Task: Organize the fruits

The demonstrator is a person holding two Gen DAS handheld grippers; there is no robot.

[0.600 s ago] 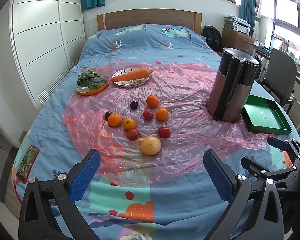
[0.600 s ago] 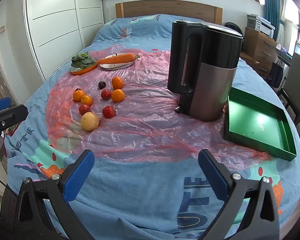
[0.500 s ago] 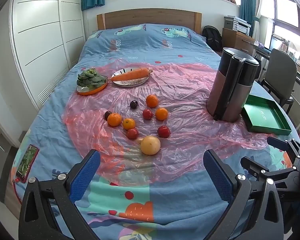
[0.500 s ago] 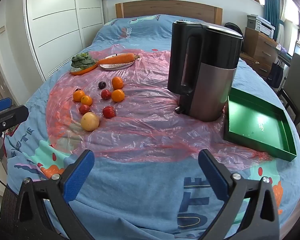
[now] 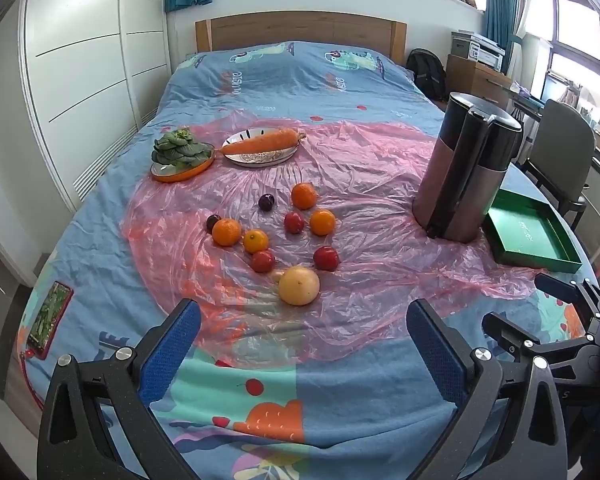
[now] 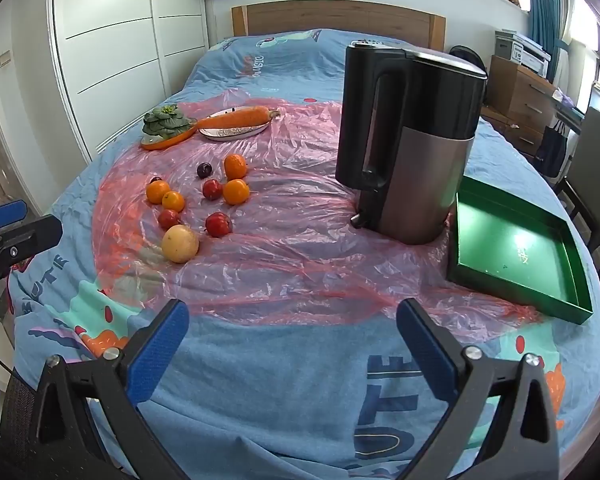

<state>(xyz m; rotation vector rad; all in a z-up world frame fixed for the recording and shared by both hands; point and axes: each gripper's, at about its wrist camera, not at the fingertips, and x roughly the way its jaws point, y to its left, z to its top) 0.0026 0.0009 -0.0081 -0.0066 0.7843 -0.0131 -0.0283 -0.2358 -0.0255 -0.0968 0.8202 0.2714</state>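
**A:** Pink plastic sheet (image 5: 380, 208) over the bed (image 5: 300, 80), fruit scattered on it toward the left edge, and nothing in either gripper. Has anything changed in the last half second?

**B:** Almost nothing. Against the earlier pictures the fruit, the kettle (image 6: 412, 140) and the green tray (image 6: 516, 248) lie in the same places, and both views have barely drifted. I read that as the start of the task: no fruit sorted yet.

**A:** Fingers?

**B:** Left gripper (image 5: 304, 344) is spread wide, blue pads apart, hanging over the foot edge of the bed with only bedding between them. Right gripper (image 6: 292, 336) is the same, released and empty, also over the foot edge.

**A:** Where is the fruit exactly?

**B:** A loose cluster on the sheet: 1 large yellow fruit (image 5: 299, 285) nearest the foot edge, 3 red fruits (image 5: 326, 258) around it and beyond, 4 oranges (image 5: 226, 232) and 2 dark plums (image 5: 266, 202) farther toward the headboard. Most sit apart; a few nearly touch.

**A:** And the tray?

**B:** Empty, at the right edge of the bed just beside the kettle, which stands between it and the fruit. Carrot (image 5: 262, 142) on a plate and greens (image 5: 178, 152) on an orange dish lie beyond the cluster.

**A:** Likely next?

**B:** My guess: the left gripper goes for the yellow fruit, since it is closest. The kettle may obstruct a direct carry to the tray.
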